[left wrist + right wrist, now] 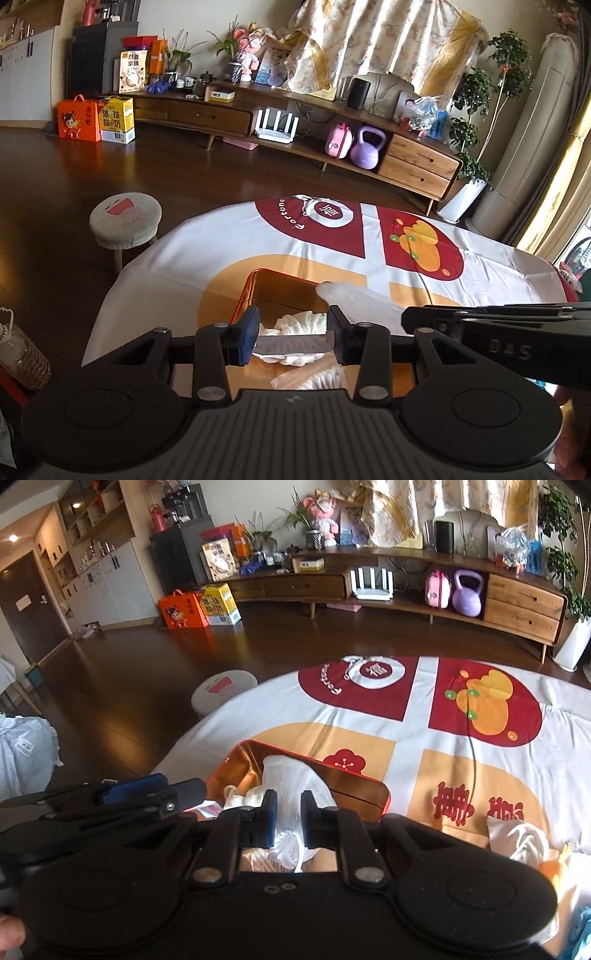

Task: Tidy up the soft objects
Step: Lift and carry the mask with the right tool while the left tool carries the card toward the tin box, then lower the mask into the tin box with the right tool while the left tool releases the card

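Observation:
A red tin box with a gold inside (258, 291) (354, 782) stands on the table near its front left. White soft pieces lie inside it (295, 321). My left gripper (293, 338) is open and empty, just above the box. My right gripper (289, 821) is shut on a white foam net sleeve (291, 786) and holds it over the box; the sleeve's far end also shows in the left wrist view (354, 299). The right gripper's body (498, 328) reaches in from the right in the left wrist view.
The table carries a white, red and orange cloth (417, 709). More white soft pieces (517, 838) and an orange thing (550, 867) lie at the right front. A round stool (125, 221) stands left of the table. A wooden TV cabinet (417, 162) lines the far wall.

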{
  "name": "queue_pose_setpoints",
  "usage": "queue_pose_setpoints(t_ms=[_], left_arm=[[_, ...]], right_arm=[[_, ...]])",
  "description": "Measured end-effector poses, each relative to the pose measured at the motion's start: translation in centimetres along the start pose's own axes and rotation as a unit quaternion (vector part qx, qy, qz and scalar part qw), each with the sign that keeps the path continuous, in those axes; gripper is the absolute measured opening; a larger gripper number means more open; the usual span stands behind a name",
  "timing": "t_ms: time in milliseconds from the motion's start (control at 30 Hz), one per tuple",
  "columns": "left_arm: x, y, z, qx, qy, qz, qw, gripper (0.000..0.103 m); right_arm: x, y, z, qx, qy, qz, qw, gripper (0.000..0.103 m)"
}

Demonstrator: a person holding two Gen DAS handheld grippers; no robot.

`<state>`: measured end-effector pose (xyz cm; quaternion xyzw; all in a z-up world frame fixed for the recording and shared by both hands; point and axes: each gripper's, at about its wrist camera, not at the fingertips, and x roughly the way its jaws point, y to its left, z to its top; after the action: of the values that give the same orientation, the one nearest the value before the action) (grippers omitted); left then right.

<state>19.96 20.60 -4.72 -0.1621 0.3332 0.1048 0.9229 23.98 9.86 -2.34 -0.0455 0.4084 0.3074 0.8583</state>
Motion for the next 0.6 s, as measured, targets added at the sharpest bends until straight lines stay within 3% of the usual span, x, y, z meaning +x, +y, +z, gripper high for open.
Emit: queue_pose_setpoints(t_ms=[300, 600], left_arm=[[2.5, 0.4, -0.3, 0.001, 0.014, -0.003, 0.9999, 0.039], [4.7, 0.9, -2.0, 0.003, 0.05, -0.014, 0.9986, 0.039]], right_arm=[[4.0, 0.0, 0.0, 0.012, 0.025, -0.014, 1.0, 0.013], [5.3, -1.0, -0.8, 0.017, 0.042, -0.011, 0.999, 0.016]])
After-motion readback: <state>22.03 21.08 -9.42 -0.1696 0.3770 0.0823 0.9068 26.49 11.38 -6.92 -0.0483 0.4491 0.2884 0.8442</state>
